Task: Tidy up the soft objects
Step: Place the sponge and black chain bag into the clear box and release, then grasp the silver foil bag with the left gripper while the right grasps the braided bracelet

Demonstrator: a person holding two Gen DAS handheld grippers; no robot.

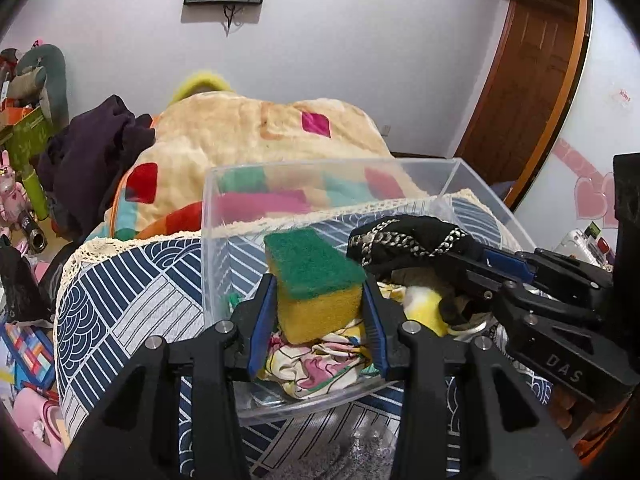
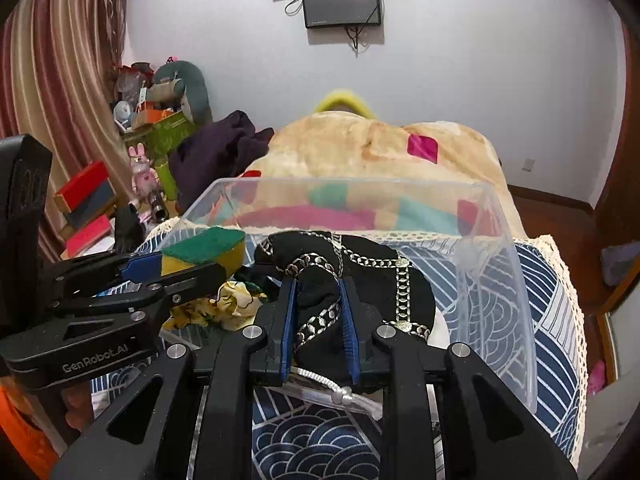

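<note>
Green-yellow sponge (image 1: 316, 280) pinched by left gripper (image 1: 320, 312) over clear plastic bin (image 1: 480, 184). Black chain-print cloth (image 2: 360, 280) clamped in right gripper (image 2: 318, 320), also over bin. Floral cloth (image 1: 320, 364) lies inside. Bin sits on blue patterned cover (image 1: 132, 300).

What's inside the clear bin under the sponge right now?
Below the sponge, held over the clear bin by the left tongs, lies crumpled floral cloth with yellow fabric beside it. Anything beneath them is covered.
</note>
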